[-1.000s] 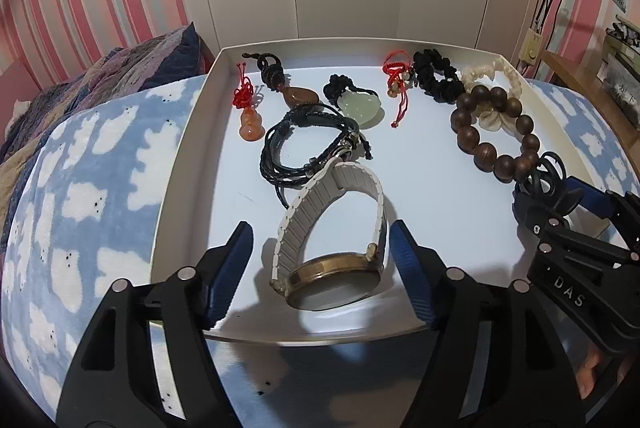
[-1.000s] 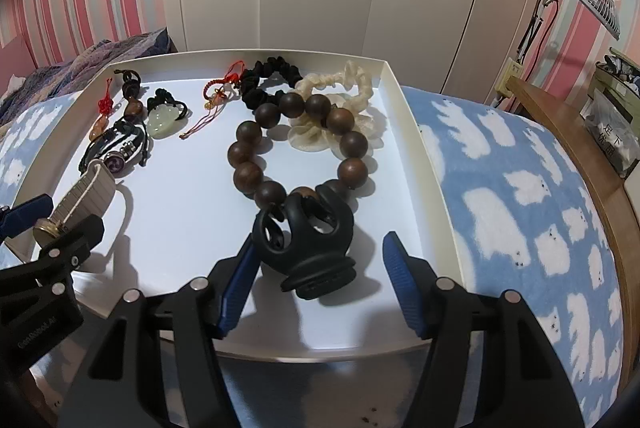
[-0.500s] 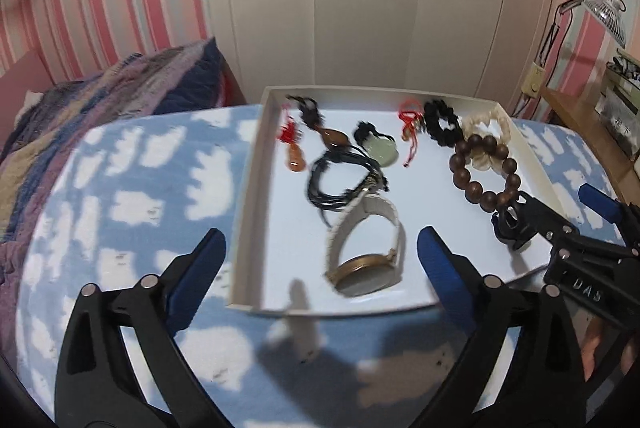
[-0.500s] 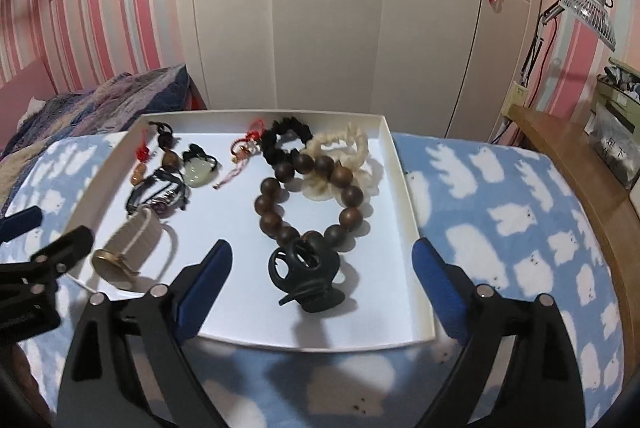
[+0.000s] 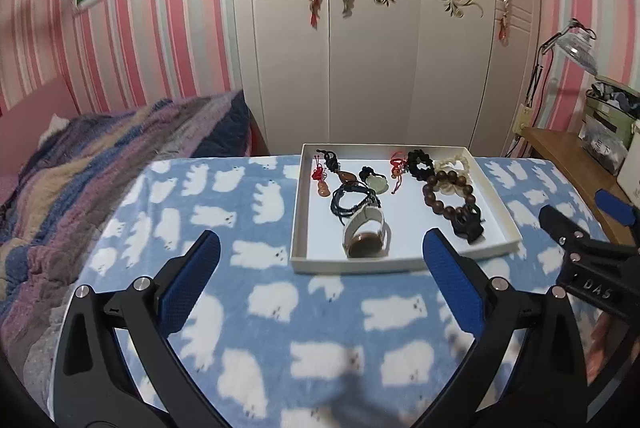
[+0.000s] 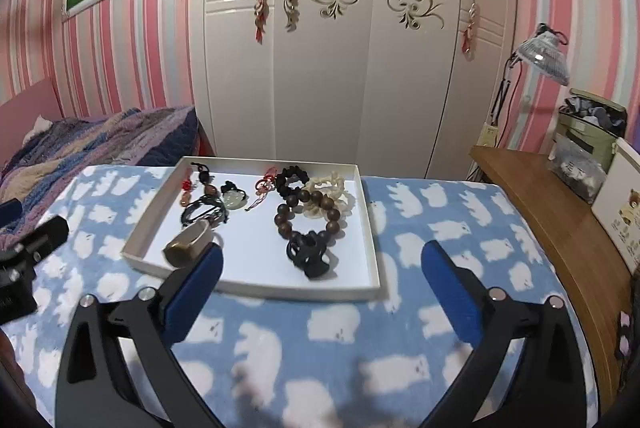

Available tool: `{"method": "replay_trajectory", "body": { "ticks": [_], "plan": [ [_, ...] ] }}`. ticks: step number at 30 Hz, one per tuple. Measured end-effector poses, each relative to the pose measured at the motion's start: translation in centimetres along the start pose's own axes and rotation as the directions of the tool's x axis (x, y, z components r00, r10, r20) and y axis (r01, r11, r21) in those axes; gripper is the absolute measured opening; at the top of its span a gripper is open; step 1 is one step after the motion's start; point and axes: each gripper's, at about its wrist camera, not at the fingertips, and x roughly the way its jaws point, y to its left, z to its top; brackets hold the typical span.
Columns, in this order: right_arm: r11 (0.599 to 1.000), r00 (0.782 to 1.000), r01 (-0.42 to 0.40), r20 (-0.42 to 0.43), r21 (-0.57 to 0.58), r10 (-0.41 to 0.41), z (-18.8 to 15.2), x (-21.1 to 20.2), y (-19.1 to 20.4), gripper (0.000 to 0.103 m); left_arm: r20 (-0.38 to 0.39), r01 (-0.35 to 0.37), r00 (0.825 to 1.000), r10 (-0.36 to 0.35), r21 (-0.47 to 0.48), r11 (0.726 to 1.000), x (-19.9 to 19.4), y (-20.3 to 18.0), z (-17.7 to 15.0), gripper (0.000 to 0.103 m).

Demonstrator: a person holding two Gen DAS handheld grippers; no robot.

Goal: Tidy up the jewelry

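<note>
A white tray (image 5: 299,228) (image 6: 370,240) lies on the blue cloud-print blanket and holds the jewelry. In it are a white-strap watch (image 5: 366,234) (image 6: 188,242), a black cord bracelet (image 5: 352,202), a brown bead bracelet (image 5: 444,198) (image 6: 308,214), a black hair claw (image 5: 468,222) (image 6: 310,254), a pale green pendant (image 5: 376,182), red charms and a cream scrunchie (image 6: 330,188). My left gripper (image 5: 318,268) is open and empty, well back from the tray. My right gripper (image 6: 322,278) is open and empty, above the tray's near edge.
A striped quilt (image 5: 100,164) lies at the left. A wooden desk (image 6: 552,212) with a lamp (image 6: 540,54) and boxes stands at the right. White wardrobe doors (image 5: 380,48) stand behind the tray. The blanket (image 5: 280,328) spreads in front of the tray.
Both grippers have pulled back and up from the tray with jaws wide open. The watch and the hair claw stay in the tray, now farther off.
</note>
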Motion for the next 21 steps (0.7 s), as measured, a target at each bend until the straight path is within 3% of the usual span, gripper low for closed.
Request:
{"method": "replay_trajectory", "body": {
  "ticks": [8, 14, 21],
  "plan": [
    [1.000, 0.998, 0.006, 0.059, 0.021, -0.007, -3.9, -5.0, 0.0, 0.101, 0.056, -0.045, 0.997, 0.046, -0.019, 0.999, -4.9, 0.4, -4.9, 0.100],
    [1.000, 0.998, -0.023, 0.050, 0.013, 0.022, -6.1, -5.1, 0.5, 0.101, 0.058, -0.034, 0.998, 0.037, -0.053, 0.998, -4.5, 1.4, -7.7, 0.100],
    [1.000, 0.998, 0.003, 0.069, 0.022, -0.005, -8.0, -4.7, 1.0, 0.101, 0.046, -0.012, 0.999, 0.014, -0.052, 0.999, -3.6, 1.4, -8.5, 0.100]
  ]
}}
